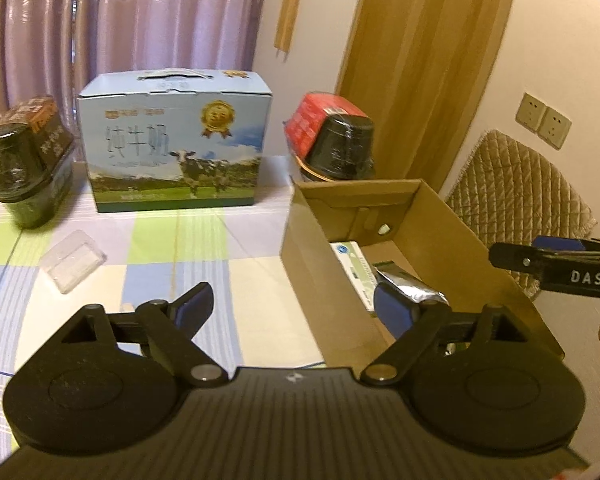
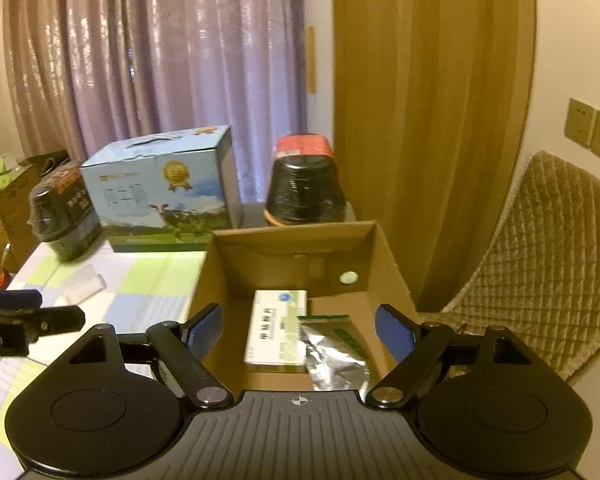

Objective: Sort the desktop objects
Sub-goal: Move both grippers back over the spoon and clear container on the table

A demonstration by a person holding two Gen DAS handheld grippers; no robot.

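Clear tray (image 1: 75,261): lies flat on the checked cloth (image 1: 236,276), left of the carton, nothing visible in it.
Carton (image 1: 300,236): open-topped, at the table's right edge; holds a white box (image 2: 278,330) and a foil pouch (image 2: 334,356), touching.
White box: flat on the floor, long axis running away from the cameras.
Foil pouch: partly over the box's near right corner, angled.
Behind: dark jar (image 1: 18,176), milk case (image 1: 176,140), second jar (image 1: 340,148) in a row.
Left gripper (image 1: 292,306): spread wide, empty, straddling the carton's left wall.
Right gripper (image 2: 298,330): spread wide, empty, above the carton.
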